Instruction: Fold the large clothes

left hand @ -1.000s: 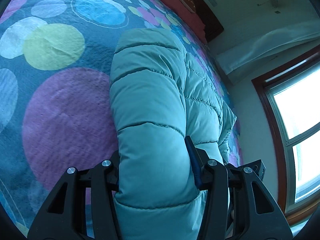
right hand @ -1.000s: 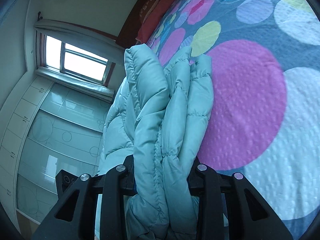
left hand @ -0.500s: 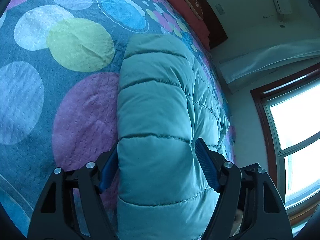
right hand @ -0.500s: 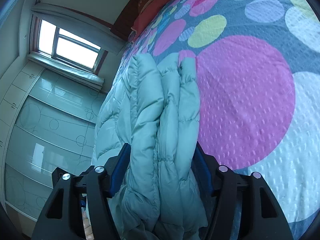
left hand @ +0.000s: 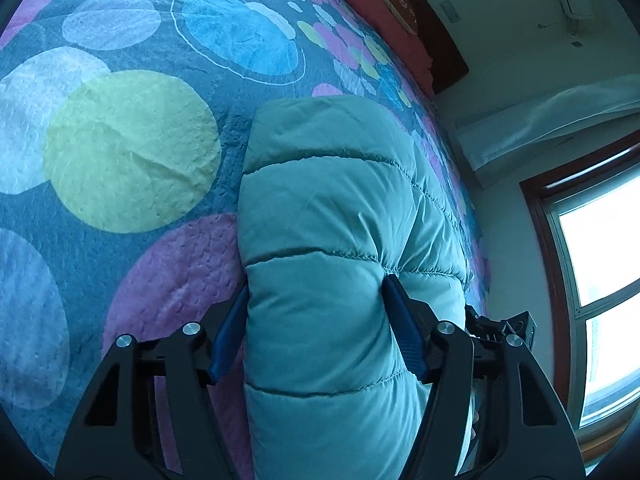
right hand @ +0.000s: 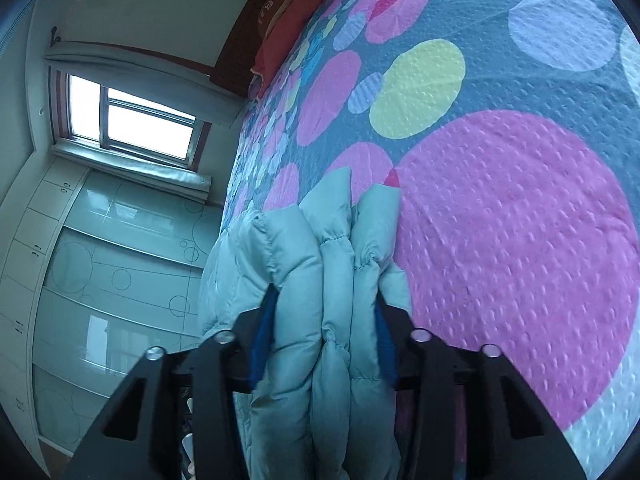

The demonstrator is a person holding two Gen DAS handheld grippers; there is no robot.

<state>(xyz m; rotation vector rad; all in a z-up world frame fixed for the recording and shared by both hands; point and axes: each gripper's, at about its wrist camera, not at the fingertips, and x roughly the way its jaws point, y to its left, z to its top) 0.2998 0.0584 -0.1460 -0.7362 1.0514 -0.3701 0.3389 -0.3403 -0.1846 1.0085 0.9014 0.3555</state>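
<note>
The left hand-held gripper (left hand: 316, 316) is spread wide around a thick, smooth fold of the teal puffer jacket (left hand: 328, 216); its blue pads (left hand: 404, 332) touch the padding on both sides, but whether they are gripping it or letting it go I cannot tell. The right hand-held gripper (right hand: 324, 328) stands the same way around a bundle of several stacked quilted layers of the same jacket (right hand: 316, 264), pads against the outer layers, grip equally uncertain. Beyond the fingers, the jacket lies on the bed (left hand: 132, 152), over a bedspread of large coloured circles, near the edge that faces the window (right hand: 132, 120) and a glossy wardrobe (right hand: 100, 264). Red pillows (left hand: 384, 16) sit at the far headboard end. Judging by the layered stack, the jacket is already folded into a compact bundle, so the task looks close to finished; what seems left is setting the bundle down flat, letting go, and perhaps pressing it tidy
</note>
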